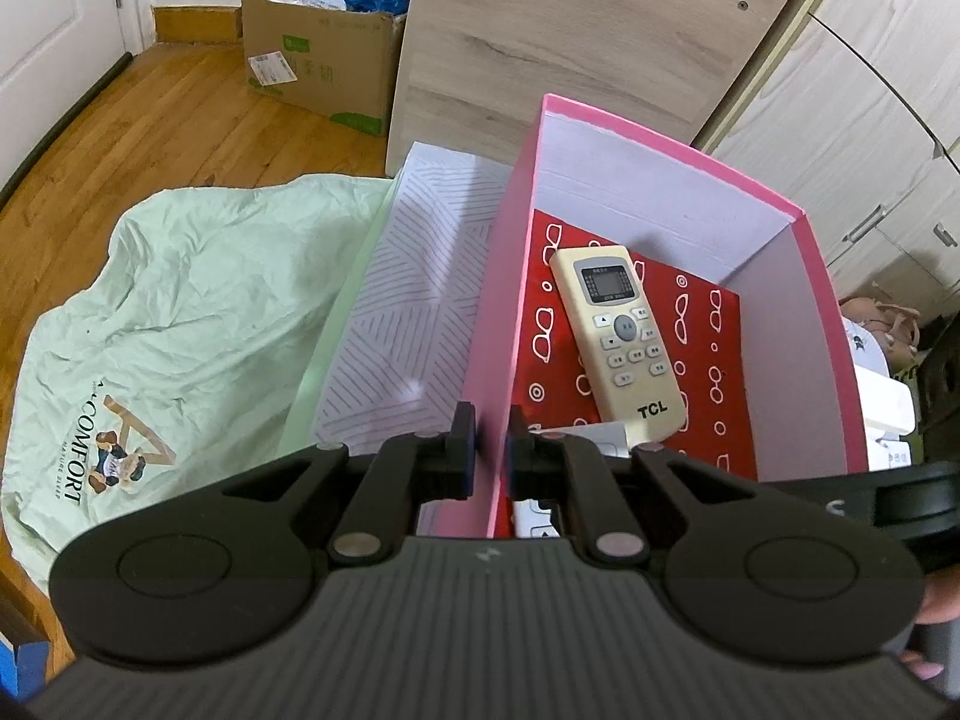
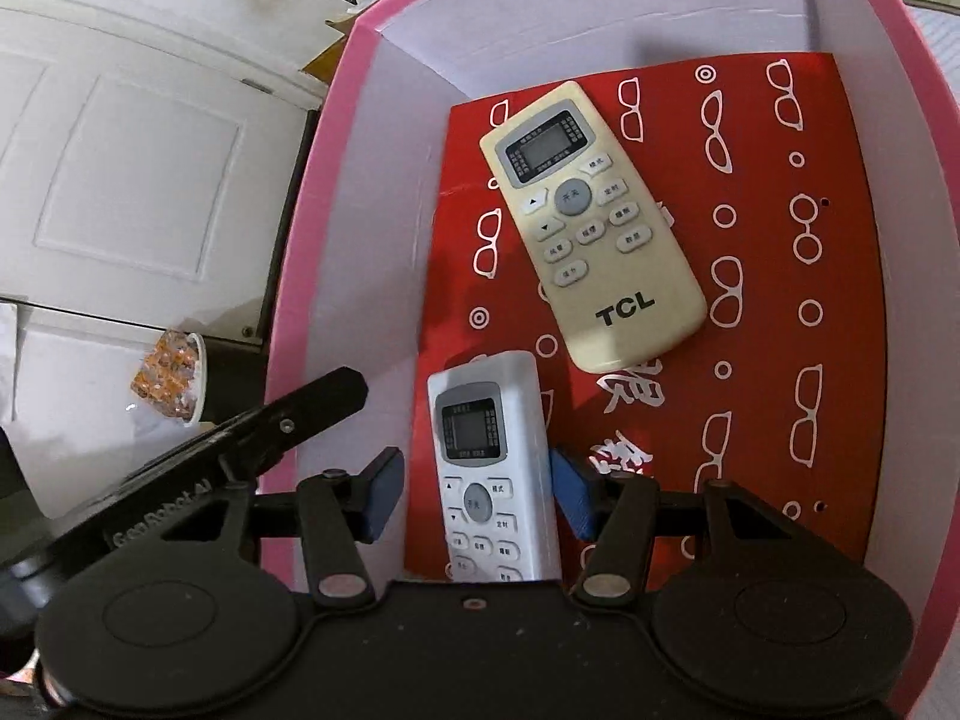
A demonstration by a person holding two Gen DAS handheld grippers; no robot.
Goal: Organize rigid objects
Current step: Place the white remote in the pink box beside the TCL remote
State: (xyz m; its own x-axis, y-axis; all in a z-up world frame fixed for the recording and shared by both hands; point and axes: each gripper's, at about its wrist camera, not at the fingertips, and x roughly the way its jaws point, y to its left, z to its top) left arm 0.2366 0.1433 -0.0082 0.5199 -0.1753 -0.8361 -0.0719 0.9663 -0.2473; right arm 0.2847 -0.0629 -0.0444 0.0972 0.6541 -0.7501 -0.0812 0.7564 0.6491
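A pink box [image 1: 660, 138] with white inner walls holds a red card [image 1: 720, 360] printed with glasses shapes. A cream TCL remote [image 1: 624, 336] lies face up on that card, also in the right wrist view [image 2: 591, 228]. My left gripper [image 1: 491, 450] is shut on the box's left wall. My right gripper [image 2: 478, 498] reaches down into the box [image 2: 324, 252] and is shut on a white remote [image 2: 486, 456]. The white remote points toward the TCL one and sits near the card's left edge [image 2: 780, 300]. Its lower end is hidden under the gripper body.
A white patterned lid [image 1: 414, 276] lies just left of the box, beside a pale green cloth bag [image 1: 150, 312]. Behind stand a cardboard box [image 1: 318, 60], a wooden board [image 1: 570, 42] and cabinet doors [image 1: 870, 138]. A cup of orange items [image 2: 174, 378] stands outside the box by a white door [image 2: 138, 180].
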